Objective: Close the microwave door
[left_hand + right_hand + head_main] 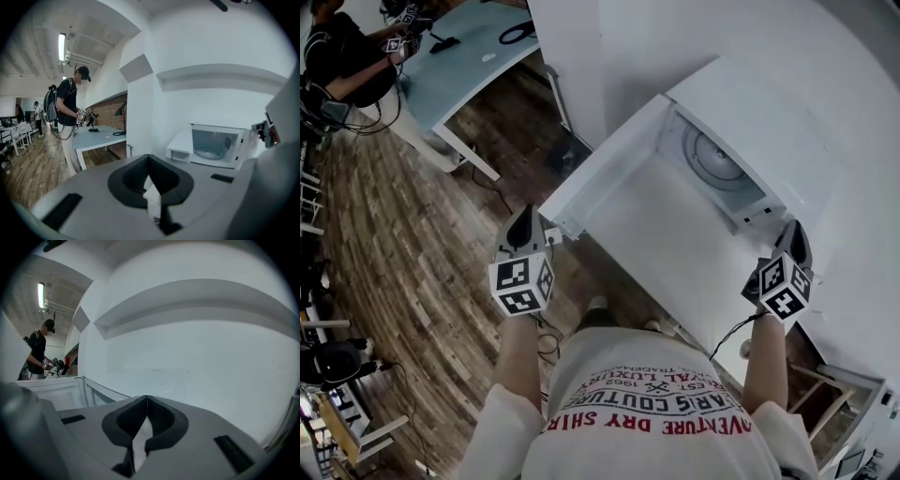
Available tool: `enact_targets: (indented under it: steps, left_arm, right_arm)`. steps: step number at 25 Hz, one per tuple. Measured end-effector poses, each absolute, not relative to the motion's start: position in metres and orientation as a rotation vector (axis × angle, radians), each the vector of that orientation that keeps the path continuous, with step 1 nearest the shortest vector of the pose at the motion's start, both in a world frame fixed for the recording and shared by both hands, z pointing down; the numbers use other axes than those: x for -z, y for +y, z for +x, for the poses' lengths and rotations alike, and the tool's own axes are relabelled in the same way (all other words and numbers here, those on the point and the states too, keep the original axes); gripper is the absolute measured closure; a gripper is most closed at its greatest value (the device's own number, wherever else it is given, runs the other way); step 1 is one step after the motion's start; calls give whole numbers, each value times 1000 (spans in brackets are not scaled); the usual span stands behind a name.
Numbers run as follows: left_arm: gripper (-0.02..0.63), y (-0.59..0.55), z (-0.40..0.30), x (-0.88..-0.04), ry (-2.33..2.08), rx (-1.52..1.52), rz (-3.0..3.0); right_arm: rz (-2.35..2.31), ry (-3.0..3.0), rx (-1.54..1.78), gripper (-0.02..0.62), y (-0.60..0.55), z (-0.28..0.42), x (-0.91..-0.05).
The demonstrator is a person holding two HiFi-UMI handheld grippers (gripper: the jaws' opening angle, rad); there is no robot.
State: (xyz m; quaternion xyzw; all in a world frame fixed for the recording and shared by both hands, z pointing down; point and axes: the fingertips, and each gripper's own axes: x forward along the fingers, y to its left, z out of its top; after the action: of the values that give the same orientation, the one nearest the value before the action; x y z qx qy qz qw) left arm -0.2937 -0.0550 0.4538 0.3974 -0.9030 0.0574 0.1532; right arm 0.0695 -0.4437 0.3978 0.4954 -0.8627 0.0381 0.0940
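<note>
Ahead of both claws in the head view, the microwave (717, 155) sits on a smooth white counter (675, 253). Its boxy cavity is exposed, with a round glass plate (712, 161) inside. Its flat white door (600, 159) stands swung wide, just beyond the left claw (523, 217). The right claw (794, 234) hangs off the oven's other side, touching nothing. Each carries a cube (522, 286) of black-and-white squares.

Through the left gripper view I see the left claw (148, 157) with its ribbed dark pads pressed together and nothing between them. Up and right of it the microwave (216, 145) gapes, its door (180, 145) hinged outward. Far to the left, a person (70, 110) in black stands at a pale blue table (101, 136) on plank flooring (28, 173).

Through the right gripper view, the right claw (147, 399) is likewise pinched together and empty. It faces a plain matte white wall (197, 357), and the door's moulded panel (51, 397) shows to its left.
</note>
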Motion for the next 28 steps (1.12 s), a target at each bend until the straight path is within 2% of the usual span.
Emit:
enact_targets:
  steps: [10,28]
  left_arm:
    - [612,-61,-260,-467,-2535,-186,1155]
    - [612,-120,-148,-470,-2462,-170,1303]
  right_arm:
    - [1417,-2600,-162,583,-445,67,-399]
    - [1184,-2703,-227,583,-441,66,-401]
